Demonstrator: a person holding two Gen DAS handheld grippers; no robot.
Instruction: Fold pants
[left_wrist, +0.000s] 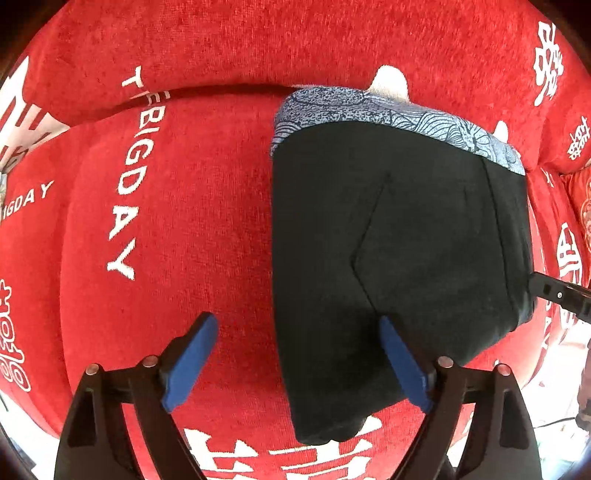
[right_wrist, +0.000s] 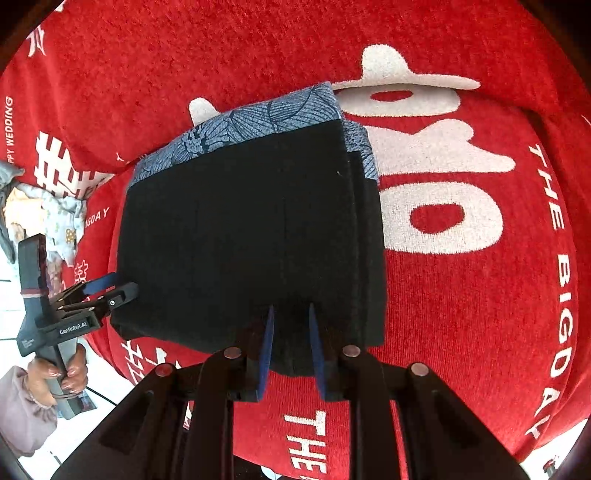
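Black pants (right_wrist: 243, 229) look folded into a neat block atop a blue patterned garment (right_wrist: 258, 114) on the red sofa cover (left_wrist: 221, 184), so prob. final tidy-up: left gripper (left_wrist: 295, 363) jaws wide, right gripper (right_wrist: 291, 350) narrow w/ nothing clearly pinched, next just smooth & back off.

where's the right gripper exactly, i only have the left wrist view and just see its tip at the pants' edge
observer: The right gripper straddles the edge of the folded black pants nearest its camera, fingers only narrowly apart. I cannot tell if it pinches.
operator: anything over there that i can't see
observer: Yes, a pile of pale clothes lies beyond the left gripper, clear of the pants.
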